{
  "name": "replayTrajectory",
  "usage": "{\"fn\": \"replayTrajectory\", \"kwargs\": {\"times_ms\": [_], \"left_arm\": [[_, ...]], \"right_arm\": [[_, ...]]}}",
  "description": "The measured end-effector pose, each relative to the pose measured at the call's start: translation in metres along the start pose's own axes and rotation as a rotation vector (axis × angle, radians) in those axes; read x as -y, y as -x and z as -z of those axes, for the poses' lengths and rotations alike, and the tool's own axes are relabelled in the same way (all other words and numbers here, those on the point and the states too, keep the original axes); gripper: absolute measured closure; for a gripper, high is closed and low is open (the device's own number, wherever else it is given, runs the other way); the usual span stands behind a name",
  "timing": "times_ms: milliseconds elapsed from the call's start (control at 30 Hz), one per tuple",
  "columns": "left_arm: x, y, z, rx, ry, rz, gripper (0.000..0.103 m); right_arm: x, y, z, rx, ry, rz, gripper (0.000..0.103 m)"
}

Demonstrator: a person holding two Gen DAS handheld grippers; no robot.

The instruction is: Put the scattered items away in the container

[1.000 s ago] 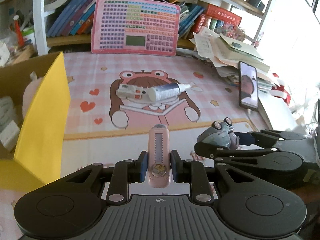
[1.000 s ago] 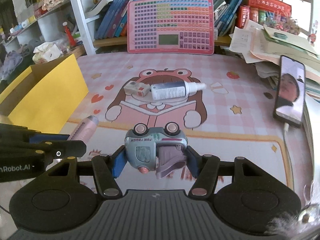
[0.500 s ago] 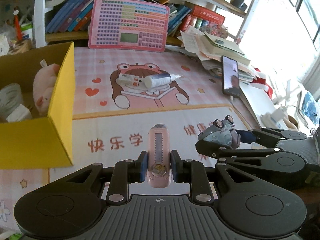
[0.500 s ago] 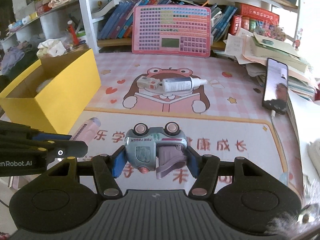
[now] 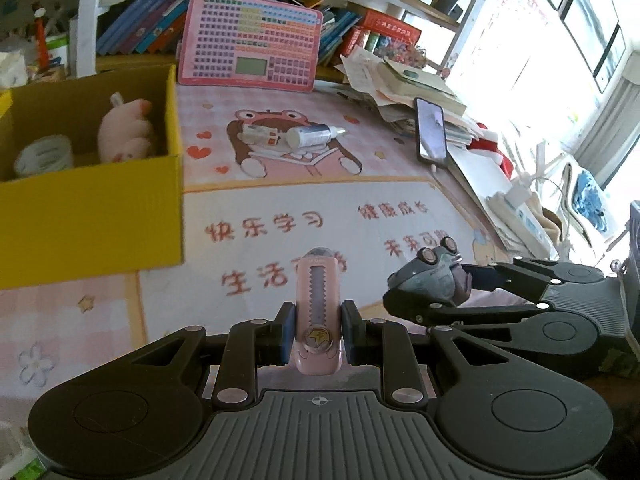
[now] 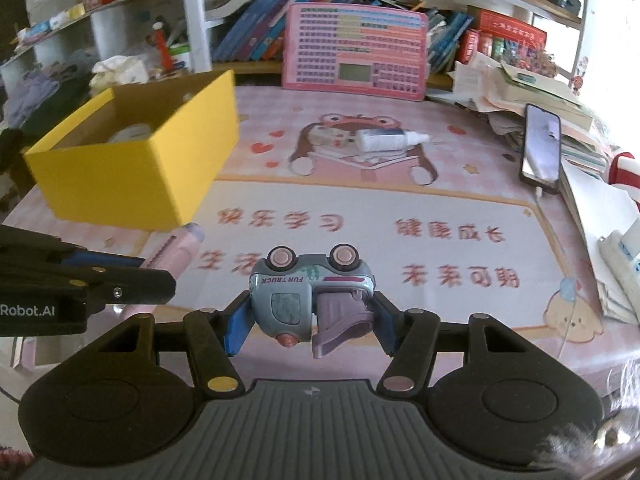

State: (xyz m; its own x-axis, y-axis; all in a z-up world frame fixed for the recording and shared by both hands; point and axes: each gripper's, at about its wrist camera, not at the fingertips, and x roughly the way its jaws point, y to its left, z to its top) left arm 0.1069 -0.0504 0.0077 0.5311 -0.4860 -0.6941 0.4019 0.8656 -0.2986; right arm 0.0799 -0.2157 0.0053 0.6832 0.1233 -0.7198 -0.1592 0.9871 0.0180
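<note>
- Both tongs raised and drawn back over the last second: desk farther below, yellow box point(image 5: 92, 204) now seen from above with its inside open to view.
- Left tongs point(image 5: 318, 332) closed on a pink cutter point(image 5: 319, 312), held upright between the pads, clear of the desk.
- Right tongs point(image 6: 310, 320) clamped on a toy truck point(image 6: 310, 300), wheels up, also in the air.
- Means both items lifted and ready to carry left toward the box, well apart for now.
- Still on the mat: a white bottle point(image 6: 390, 139) touching a small carton point(image 5: 258, 135), both far from the box.
- Inside the box: a pink plush toy point(image 5: 126, 134) and possibly a tape roll point(image 5: 44, 154); left part cut off, floor partly hidden by the near wall.
</note>
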Motion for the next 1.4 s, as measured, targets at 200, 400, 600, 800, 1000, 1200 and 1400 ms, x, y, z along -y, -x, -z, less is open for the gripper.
{"fn": "replayTrajectory", "kwargs": {"times_ms": [200,400,600,800,1000,1200,1400], "left_arm": [[-0.022,0.027,0.02,0.009,0.027,-0.008,0.08],[-0.046,0.05,0.038,0.02,0.084,-0.025,0.08],[-0.062,0.066,0.049,0.03,0.116,-0.043,0.08],[-0.075,0.077,0.057,0.032,0.132,-0.064,0.08],[-0.088,0.088,0.065,0.036,0.158,-0.092,0.08],[-0.1,0.097,0.069,0.044,0.189,-0.119,0.08],[-0.108,0.102,0.07,0.051,0.217,-0.145,0.08]], "right_arm": [[-0.039,0.007,0.01,-0.015,0.031,-0.012,0.044],[-0.074,0.011,0.014,-0.027,0.08,-0.045,0.044],[-0.1,0.013,0.014,-0.016,0.121,-0.099,0.044],[-0.117,0.011,0.015,-0.017,0.142,-0.133,0.044],[-0.135,0.008,0.015,-0.023,0.169,-0.17,0.044],[-0.152,0.005,0.013,-0.028,0.211,-0.209,0.044],[-0.16,-0.001,0.008,-0.029,0.236,-0.24,0.044]]}}
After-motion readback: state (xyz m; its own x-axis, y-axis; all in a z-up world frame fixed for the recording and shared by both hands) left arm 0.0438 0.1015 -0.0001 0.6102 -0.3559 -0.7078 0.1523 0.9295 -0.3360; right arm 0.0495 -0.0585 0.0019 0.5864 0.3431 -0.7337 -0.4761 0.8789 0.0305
